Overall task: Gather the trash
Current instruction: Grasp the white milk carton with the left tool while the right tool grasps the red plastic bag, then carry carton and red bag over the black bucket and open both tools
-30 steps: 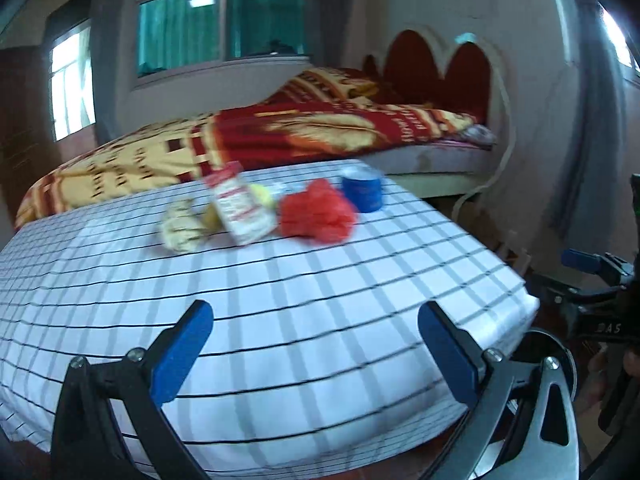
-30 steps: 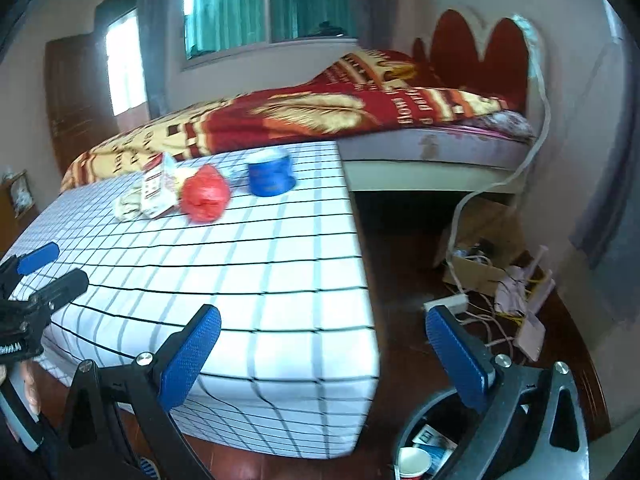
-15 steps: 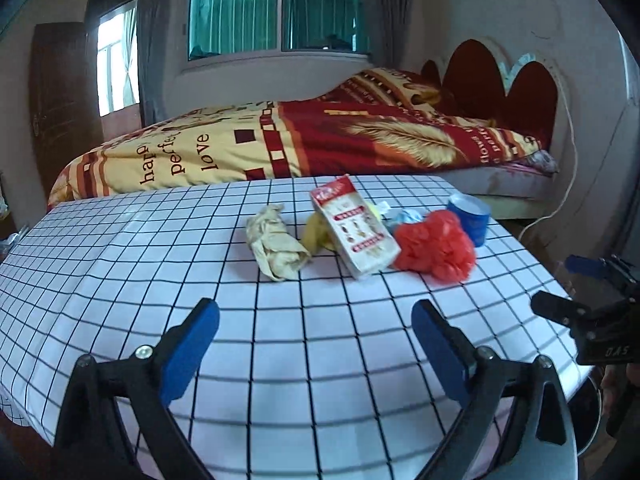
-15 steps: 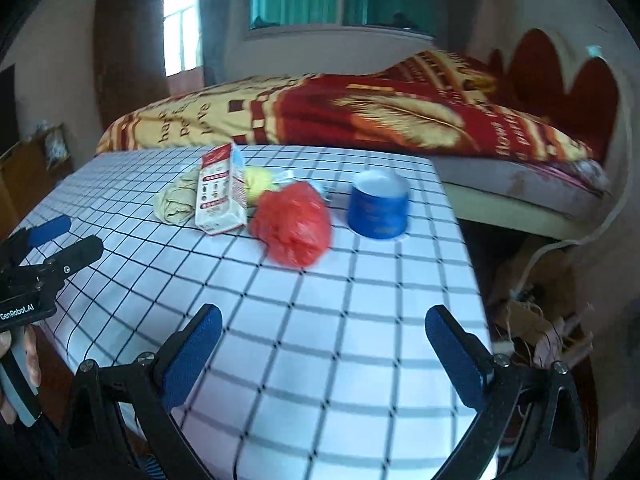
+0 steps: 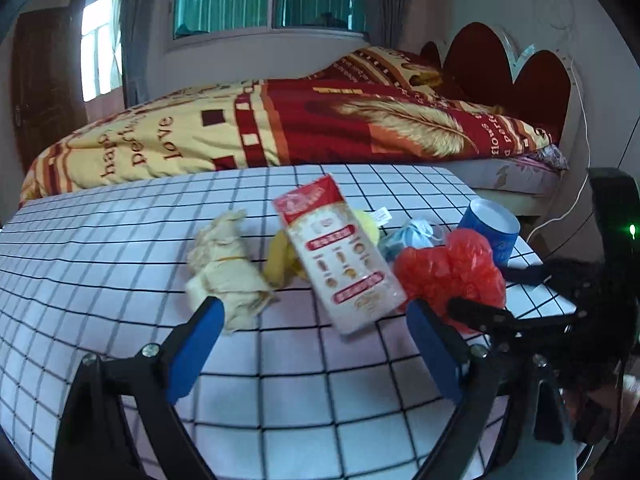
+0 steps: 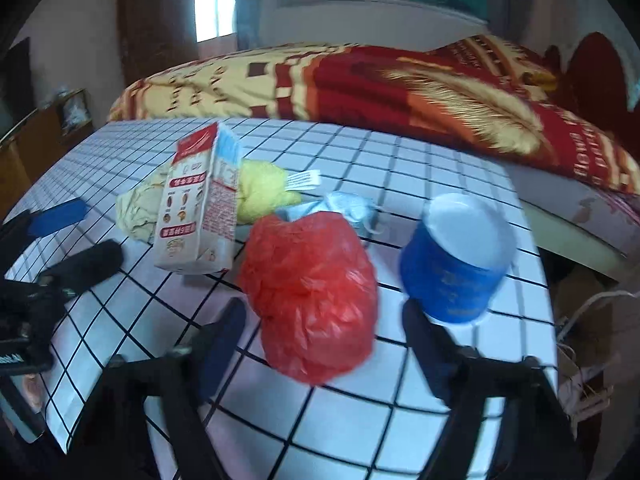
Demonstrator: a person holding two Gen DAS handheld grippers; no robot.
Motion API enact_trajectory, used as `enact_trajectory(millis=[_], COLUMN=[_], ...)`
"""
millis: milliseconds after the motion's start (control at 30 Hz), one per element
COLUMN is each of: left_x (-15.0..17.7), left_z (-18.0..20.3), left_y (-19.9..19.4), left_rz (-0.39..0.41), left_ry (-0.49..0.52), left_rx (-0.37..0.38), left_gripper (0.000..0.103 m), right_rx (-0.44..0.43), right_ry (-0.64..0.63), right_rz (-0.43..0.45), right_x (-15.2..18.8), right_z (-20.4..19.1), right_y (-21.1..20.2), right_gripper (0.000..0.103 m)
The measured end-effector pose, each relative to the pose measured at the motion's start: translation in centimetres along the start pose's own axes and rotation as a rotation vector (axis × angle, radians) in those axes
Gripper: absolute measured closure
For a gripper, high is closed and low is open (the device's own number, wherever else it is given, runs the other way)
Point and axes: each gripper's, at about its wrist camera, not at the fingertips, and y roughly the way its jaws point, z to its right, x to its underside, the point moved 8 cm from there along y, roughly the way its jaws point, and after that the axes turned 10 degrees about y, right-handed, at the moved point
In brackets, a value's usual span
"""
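Trash lies in a cluster on the checked tablecloth (image 5: 120, 248): a crumpled beige paper (image 5: 226, 268), a red-and-white carton (image 5: 340, 256), a yellow wad (image 5: 280, 260), a pale blue wad (image 5: 412, 232), a red plastic bag (image 5: 448, 272) and a blue paper cup (image 5: 490, 232). My left gripper (image 5: 312, 344) is open, just short of the carton and the paper. In the right wrist view my right gripper (image 6: 324, 340) is open around the near end of the red bag (image 6: 312, 292), with the cup (image 6: 456, 256) beyond its right finger and the carton (image 6: 200, 204) standing to the left.
A bed with a red and yellow blanket (image 5: 320, 120) stands close behind the table. Cables and a cardboard box (image 6: 580, 320) lie on the floor to the right of the table. The table's right edge (image 6: 552, 320) is near the cup.
Both grippers have moved forward over the table toward the trash. The right gripper now reaches the red bag; the left is now close to the carton and paper.
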Motion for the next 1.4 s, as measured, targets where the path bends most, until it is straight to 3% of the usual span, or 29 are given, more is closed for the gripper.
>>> enact_trajectory(millis=[67,367,433,467,700,933,1100,1400], left_x=[-0.5,-0.9,-0.5,-0.3,0.8,2.4,3.4,3.6], left_z=[0.5,1.7,1.9,1.7,0.8,0.7,1.7,4.8], left_y=[0.8,4.5,5.2,5.2,0.8,-3.7,-4.6,-9.8], left_rz=[-0.006,-0.091,-0.122,-0.128,-0.045,0.006,-0.006,0.075], left_ry=[-0.005,-0.041,-0.037,-0.045,-0.012,0.045,0.053,0.116], left_rx=[0.015,0.027,0.042,0.047,0.044,0.053,0.098,0.137], left_gripper=[0.01,0.017,0.038,0.038,0.042,0.048,0.051,0.051], right_rx=[0.001,-0.006,-0.008,-0.007,0.009,0.019,0.041,0.09], right_ry=[-0.005,0.014,0.02,0.023,0.027,0.037,0.03,0.07], right_rz=[0.011,0.016,0.018,0.02,0.064,0.133,0.147,0.193], right_x=[0.0,0.3,0.3,0.4,1.4,3.0,4.7,8.2], right_z=[0.5,2.2,2.2,2.1,1.3,0.1,-0.1,1.8], right_y=[-0.4,-0.7,-0.8,-1.0,-3.2,-8.0,-10.8,-16.5], right_gripper=[0.066,0.066,0.066,0.067,0.071,0.073,0.073,0.073])
